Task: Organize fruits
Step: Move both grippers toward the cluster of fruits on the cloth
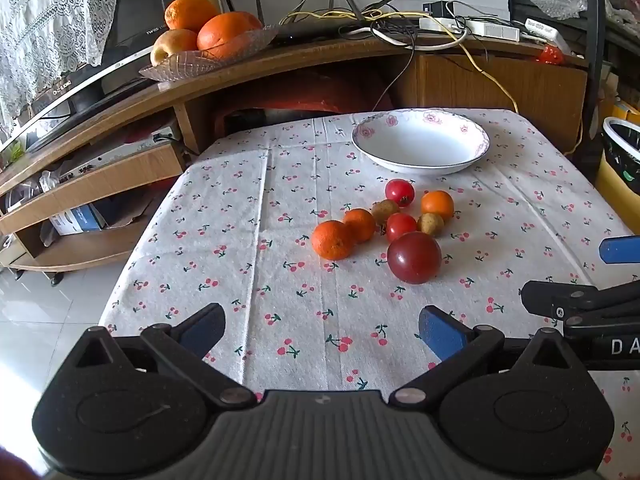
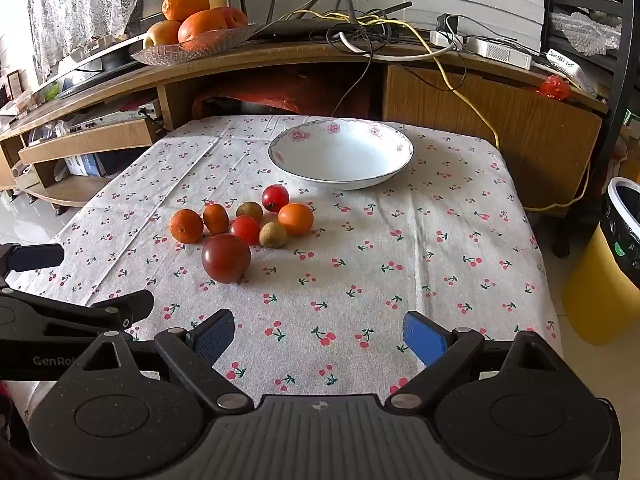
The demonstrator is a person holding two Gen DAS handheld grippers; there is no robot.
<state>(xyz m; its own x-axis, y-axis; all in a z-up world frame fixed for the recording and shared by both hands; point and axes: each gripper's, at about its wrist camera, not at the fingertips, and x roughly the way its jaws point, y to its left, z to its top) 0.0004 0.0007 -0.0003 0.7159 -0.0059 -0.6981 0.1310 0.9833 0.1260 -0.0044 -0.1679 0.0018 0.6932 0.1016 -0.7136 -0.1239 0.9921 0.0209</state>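
"GenRo" on left claw (image 2: 40, 360), "DA" on right claw (image 1: 624, 346)

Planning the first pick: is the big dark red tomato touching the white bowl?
Apart. The right wrist view shows the tomato well short of the bowl, with other fruit and bare cloth between.

Both wrist views low over the table's near edge, facing forward, sharing bowl (image 1: 420, 142) and fruit cluster (image 2: 244, 228)

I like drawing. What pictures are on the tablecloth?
Little red cherries with green stems on the white tablecloth; clearest in the right wrist view.
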